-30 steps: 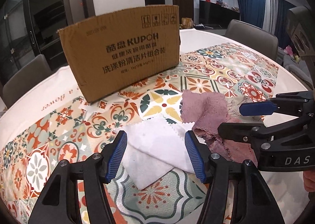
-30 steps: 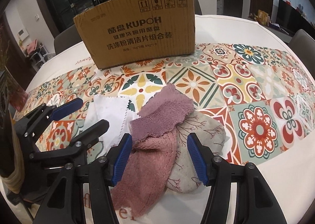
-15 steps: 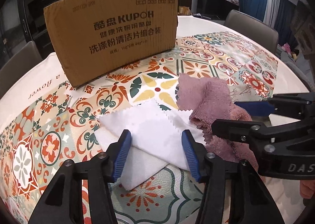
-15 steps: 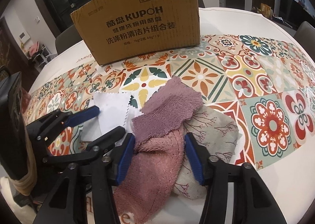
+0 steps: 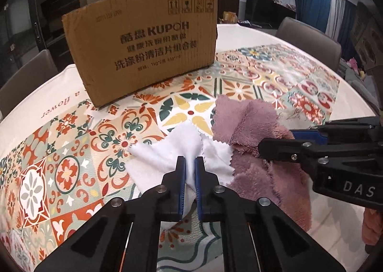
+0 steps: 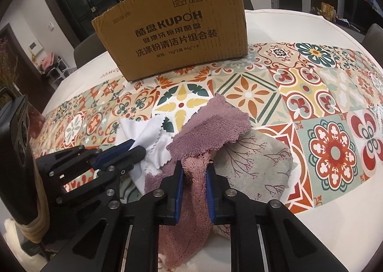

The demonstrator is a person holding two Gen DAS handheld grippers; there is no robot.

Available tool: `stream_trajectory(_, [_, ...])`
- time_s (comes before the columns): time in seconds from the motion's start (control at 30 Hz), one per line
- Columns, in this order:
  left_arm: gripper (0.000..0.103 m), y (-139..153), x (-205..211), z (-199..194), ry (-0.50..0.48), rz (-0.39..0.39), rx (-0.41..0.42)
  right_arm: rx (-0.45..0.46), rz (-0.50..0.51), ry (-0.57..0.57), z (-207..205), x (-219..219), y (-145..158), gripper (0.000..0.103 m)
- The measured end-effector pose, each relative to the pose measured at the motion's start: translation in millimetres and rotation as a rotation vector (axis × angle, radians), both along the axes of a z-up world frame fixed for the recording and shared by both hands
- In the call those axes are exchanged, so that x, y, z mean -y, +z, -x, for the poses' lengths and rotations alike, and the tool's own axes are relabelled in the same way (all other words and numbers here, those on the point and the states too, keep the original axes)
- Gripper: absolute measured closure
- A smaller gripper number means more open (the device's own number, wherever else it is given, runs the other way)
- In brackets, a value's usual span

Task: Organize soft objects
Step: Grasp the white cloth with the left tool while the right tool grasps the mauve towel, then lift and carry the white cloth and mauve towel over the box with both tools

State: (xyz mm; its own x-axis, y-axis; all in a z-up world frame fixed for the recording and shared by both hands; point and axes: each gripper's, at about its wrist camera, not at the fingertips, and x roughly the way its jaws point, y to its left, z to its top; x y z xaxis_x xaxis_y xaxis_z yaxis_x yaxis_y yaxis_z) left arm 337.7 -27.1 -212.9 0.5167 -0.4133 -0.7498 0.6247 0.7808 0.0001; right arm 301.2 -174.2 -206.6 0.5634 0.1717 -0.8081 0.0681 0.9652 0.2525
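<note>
— What are you doing right now?

— I am clamping my left claw (image 5: 189, 171) on the white cloth (image 5: 184, 150), and my right claw (image 6: 194, 177) is pinching a ridge of the pink towel (image 6: 191, 202). Both cloths are lying on the table (image 6: 275, 18) in front of the cardboard box (image 6: 174, 30), the white one to the left of the pink. A mauve fleece piece (image 6: 213, 128) and a grey branch-print cloth (image 6: 261, 154) are overlapping the pink towel.

— And next?

— I am judging this as the pick-up step; the lift probably needs to be slow, so the overlapping cloths are not dragged along toward the box.

— Any writing?

— The box is reading "KUPOH" above Chinese text, and the tablecloth is showing "a flower".
</note>
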Motion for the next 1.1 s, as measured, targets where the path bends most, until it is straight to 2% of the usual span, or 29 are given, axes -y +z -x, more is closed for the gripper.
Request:
stream_trajectory(0.37, [0.094,38.1,-8.0,15.8,0.081,0.080,0.044,0.052,-0.025,0.017,8.1,4.2,21.3,0.085])
stream_trajectory(0.77, [0.094,65.3,-8.3,26.7,0.140,0.133,0.079,0.117,-0.026,0.032,14.8,14.1,49.8,0.085])
stream_trajectory(1.1, [0.094,103.8,-8.2,36.1,0.180,0.179,0.137,0.186,-0.023,0.038,22.3,20.1,83.7,0.085])
